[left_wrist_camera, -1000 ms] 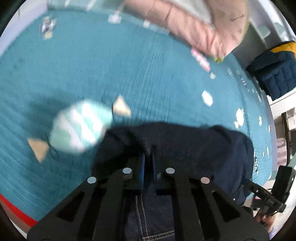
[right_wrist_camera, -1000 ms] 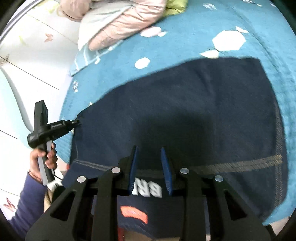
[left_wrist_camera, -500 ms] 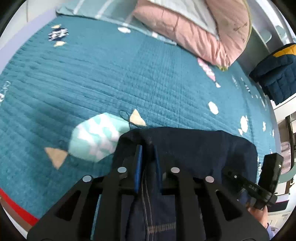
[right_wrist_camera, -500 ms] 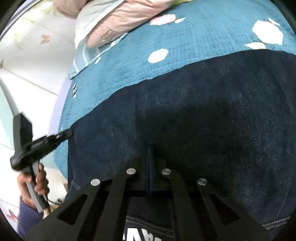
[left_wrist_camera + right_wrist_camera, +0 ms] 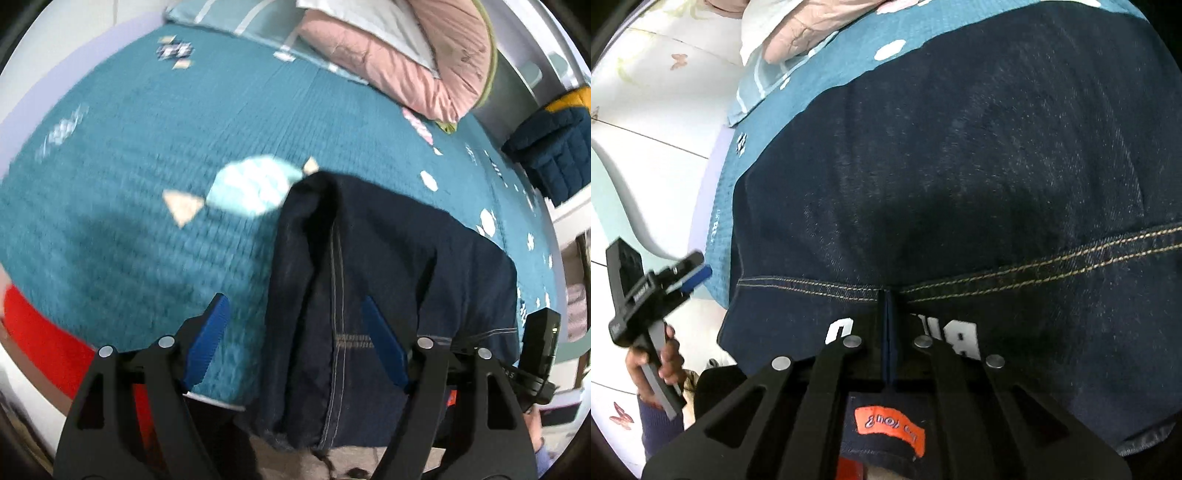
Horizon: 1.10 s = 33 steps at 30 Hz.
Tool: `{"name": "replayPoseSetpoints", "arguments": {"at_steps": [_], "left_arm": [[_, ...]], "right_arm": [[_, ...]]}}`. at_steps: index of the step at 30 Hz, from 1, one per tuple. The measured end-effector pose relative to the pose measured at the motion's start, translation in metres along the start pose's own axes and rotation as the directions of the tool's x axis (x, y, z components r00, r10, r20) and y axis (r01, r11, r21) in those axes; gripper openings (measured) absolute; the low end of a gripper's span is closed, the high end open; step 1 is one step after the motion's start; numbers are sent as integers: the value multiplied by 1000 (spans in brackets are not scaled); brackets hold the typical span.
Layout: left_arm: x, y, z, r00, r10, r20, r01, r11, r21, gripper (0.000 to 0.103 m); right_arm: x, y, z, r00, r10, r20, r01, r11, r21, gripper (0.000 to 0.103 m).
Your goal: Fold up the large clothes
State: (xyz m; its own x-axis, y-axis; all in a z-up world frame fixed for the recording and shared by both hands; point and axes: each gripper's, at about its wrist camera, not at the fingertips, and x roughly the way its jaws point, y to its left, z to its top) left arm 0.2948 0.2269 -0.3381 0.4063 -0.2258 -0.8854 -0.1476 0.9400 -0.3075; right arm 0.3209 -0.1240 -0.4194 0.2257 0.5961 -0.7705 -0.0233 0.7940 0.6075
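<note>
Left wrist view: the left gripper (image 5: 295, 339) stands with its 2 blue fingers (image 5: 207, 343) spread wide, holding nothing, above the near edge of the bed (image 5: 147, 147). The dark denim garment (image 5: 388, 295) lies folded on the teal quilt, its near end hanging over that edge, a stitched seam running between the fingers. A pink duvet (image 5: 406, 62) is bunched at the far edge. Right wrist view: the right gripper (image 5: 888, 332) has its fingers pressed together on the denim garment (image 5: 960, 166) at a stitched hem, beside white lettering and above an orange label (image 5: 890, 424). The left gripper (image 5: 683, 273) sits off the garment's left corner.
</note>
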Motion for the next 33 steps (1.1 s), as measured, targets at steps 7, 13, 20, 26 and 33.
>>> {"name": "replayPoseSetpoints", "arguments": {"at_steps": [7,13,20,26,33], "left_arm": [[7,9,-45,999,-36,-41,33,996,-78,77],[20,13,-75,997,-43,-71,36,994,-107,77],[24,13,-82,993,-81,-82,70,990,-126,76],[15,6,-85,983,-179,-46,170,973,-154,23],[-30,-27,-81,981,-188,55,191,980,-59,17]], "right_arm": [[-8,2,-8,1000,6,18,-6,999,37,0],[-15,1,-49,997,63,-48,-58,993,100,2],[-14,-10,-51,998,64,-14,-62,995,72,0],[-13,-6,-56,997,70,17,-71,996,56,0],[-21,-1,-57,997,67,44,-70,996,60,6]]}}
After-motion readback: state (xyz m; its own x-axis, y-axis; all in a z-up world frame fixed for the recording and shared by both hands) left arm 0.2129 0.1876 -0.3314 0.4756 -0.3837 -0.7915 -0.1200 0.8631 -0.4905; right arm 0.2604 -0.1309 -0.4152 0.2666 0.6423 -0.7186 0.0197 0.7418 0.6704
